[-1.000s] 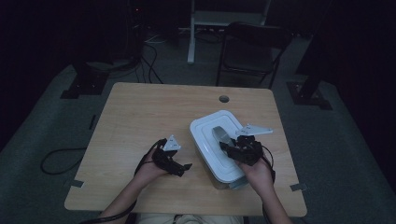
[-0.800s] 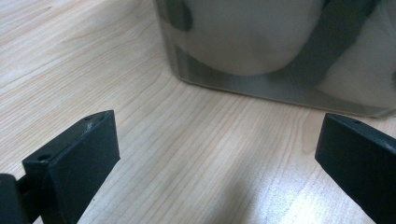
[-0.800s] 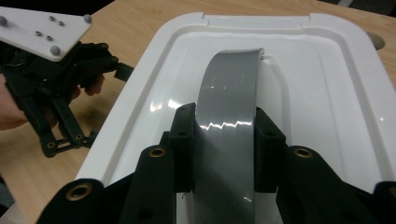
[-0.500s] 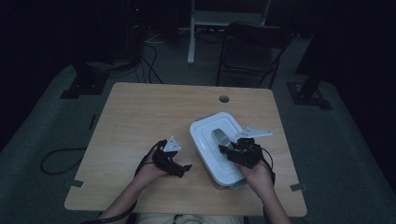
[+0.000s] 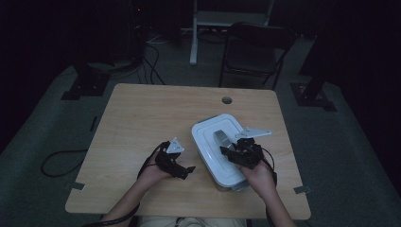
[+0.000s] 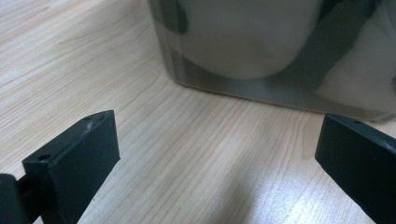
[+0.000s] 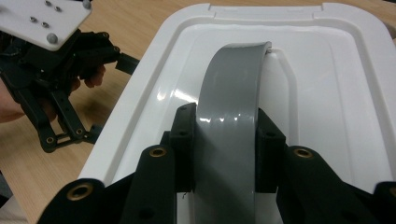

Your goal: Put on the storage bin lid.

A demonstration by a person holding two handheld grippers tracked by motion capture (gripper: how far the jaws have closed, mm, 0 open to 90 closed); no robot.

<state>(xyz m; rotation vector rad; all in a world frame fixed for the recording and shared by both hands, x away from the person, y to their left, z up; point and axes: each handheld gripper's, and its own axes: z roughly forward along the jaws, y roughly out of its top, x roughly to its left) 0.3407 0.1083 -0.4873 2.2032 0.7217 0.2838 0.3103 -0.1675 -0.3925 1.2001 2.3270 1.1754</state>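
Lidded white container sits on the right half of the table, near the person's edge, its grey handle arching up from the lid. Right gripper has its jaws closed on that handle, one on each side of the grey strap. Left gripper rests on the table just beside the container's left wall, jaws spread wide with nothing between them; its own view looks at the translucent lower wall close ahead. Step in hand, as I judge it: grasp made on the handle, lift of lid or box not yet begun. Next move likely needs a straight upward pull, with the left gripper steadying the base if the lid sticks. Chair and floor cables stand well apart beyond the table; nothing blocks the lift.
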